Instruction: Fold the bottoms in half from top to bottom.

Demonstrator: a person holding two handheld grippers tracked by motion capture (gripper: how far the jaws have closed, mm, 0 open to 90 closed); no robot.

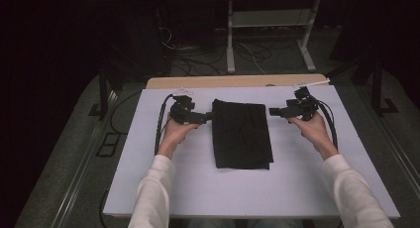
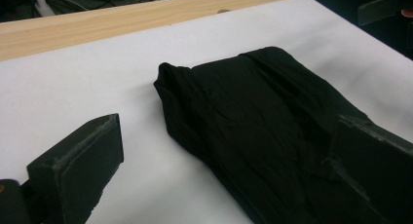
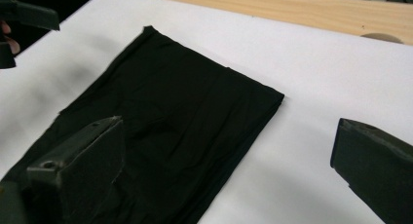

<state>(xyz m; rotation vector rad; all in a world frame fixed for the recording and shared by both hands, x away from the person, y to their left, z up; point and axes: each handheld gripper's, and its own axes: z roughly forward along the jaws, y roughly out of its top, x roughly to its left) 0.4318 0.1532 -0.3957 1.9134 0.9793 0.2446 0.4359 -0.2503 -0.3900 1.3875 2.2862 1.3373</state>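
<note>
Surface (image 1: 198, 188): flat white matte sheet, rectangular, with a pale wood strip (image 1: 223, 82) along its far edge.

Black cloth (image 1: 241, 134): soft, faintly creased fabric folded into a thick oblong, lying at the middle of the surface, between the two tools.

Left hand-held gripper (image 1: 208, 117): black, blocky jaws spread apart, its tip at the cloth's left far corner; whether it touches cannot be told.

Right hand-held gripper (image 1: 272, 111): black, jaws spread apart, just beside the cloth's right far corner.
</note>
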